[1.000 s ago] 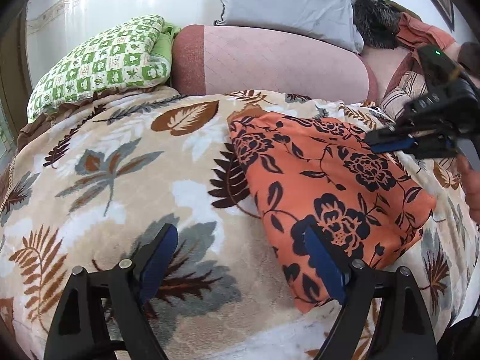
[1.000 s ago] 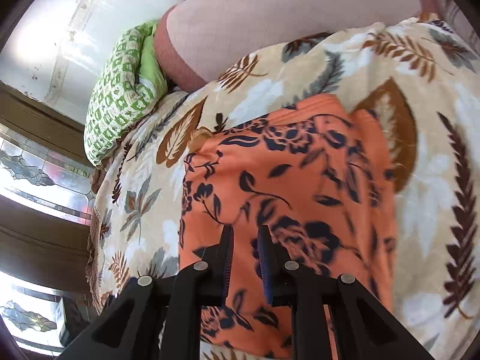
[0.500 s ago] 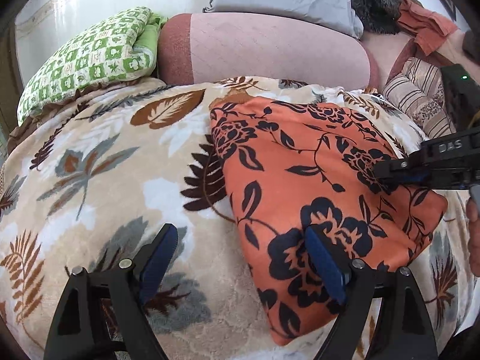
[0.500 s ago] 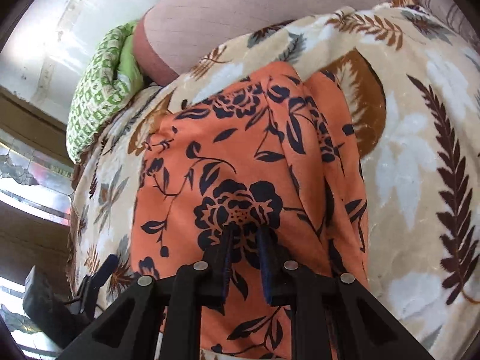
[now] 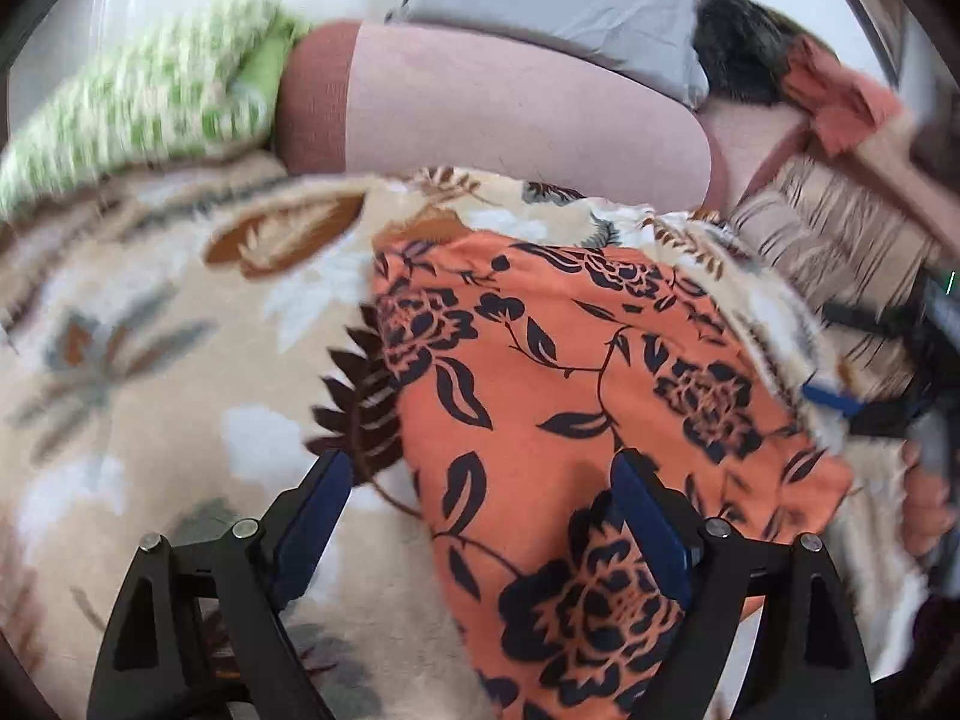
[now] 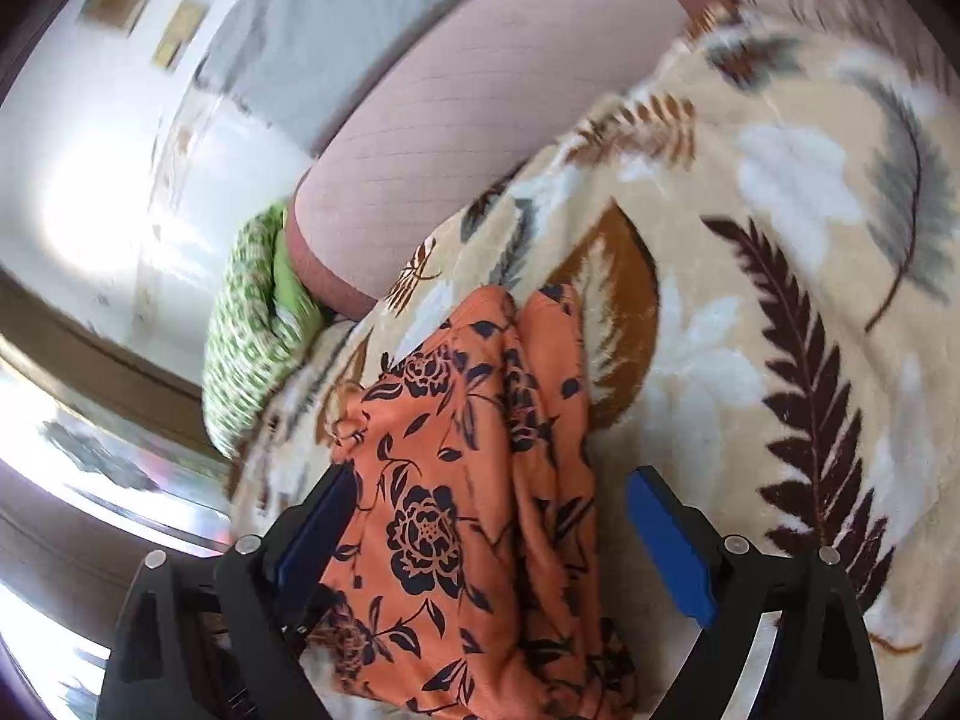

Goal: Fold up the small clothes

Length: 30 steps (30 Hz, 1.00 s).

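Handling the orange floral garment (image 5: 600, 420) calls for a light touch: judged by its drape and soft creases, it is thin, limp fabric with almost no weight and no stiffness, so expect it to sag from any single grip point and to slide over itself when layers are stacked. The garment lies on the leaf-print blanket (image 5: 180, 360) that covers the bed, below the pink bolster (image 5: 510, 120), and appears partly folded into a rough rectangle; in the right wrist view it shows as a narrow, rumpled band (image 6: 480, 480) with a lengthwise ridge. Your left tongs (image 5: 480, 534) are spread wide and grip nothing, with the right-hand pad over the near part of the garment and the other pad over bare blanket. Your right tongs (image 6: 498, 546) are likewise spread and hold nothing, straddling the near end of the band; whether either pad touches the cloth cannot be told. Take hold at a corner or along a folded edge, pinching all layers together, since a grip on the top layer alone will likely peel the fold open. Use both tongs on matching corners of one edge so the cloth stays taut between them. The plush blanket probably drags on the fabric, so lift before carrying rather than sliding. Motion blur limits finer detail.
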Each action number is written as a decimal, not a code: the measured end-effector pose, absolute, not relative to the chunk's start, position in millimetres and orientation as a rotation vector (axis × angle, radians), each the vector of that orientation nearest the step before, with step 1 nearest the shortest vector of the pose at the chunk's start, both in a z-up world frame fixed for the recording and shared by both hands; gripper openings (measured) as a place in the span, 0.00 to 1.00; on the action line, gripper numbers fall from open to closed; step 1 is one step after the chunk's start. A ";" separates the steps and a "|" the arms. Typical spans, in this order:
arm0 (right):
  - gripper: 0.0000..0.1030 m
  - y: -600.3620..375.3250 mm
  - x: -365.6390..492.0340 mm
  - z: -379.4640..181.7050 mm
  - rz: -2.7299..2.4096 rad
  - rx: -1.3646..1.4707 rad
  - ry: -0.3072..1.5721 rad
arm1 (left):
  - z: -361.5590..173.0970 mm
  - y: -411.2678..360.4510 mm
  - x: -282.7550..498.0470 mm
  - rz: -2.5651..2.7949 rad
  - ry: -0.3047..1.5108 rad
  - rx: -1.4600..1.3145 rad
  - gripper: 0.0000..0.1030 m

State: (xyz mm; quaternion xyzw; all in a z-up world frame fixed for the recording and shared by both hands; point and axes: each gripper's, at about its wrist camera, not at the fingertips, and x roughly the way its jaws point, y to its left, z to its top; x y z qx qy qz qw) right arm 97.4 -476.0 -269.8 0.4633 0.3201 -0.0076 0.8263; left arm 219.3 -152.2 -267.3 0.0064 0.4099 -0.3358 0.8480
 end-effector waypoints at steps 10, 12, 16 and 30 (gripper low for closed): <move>0.91 -498.2 114.9 -322.5 0.092 1.136 0.763 | -302.1 -153.6 253.6 -0.860 1.132 -0.264 0.87; 0.91 -493.7 126.2 -329.7 0.115 1.125 0.798 | -304.3 -155.8 253.7 -0.876 1.131 -0.280 0.89; 0.91 -485.1 140.4 -331.2 0.158 1.091 0.802 | -305.0 -158.0 254.5 -0.902 1.120 -0.294 0.89; 0.86 -440.1 165.0 -328.5 0.230 1.025 0.824 | -299.7 -170.6 251.8 -0.928 1.078 -0.301 0.89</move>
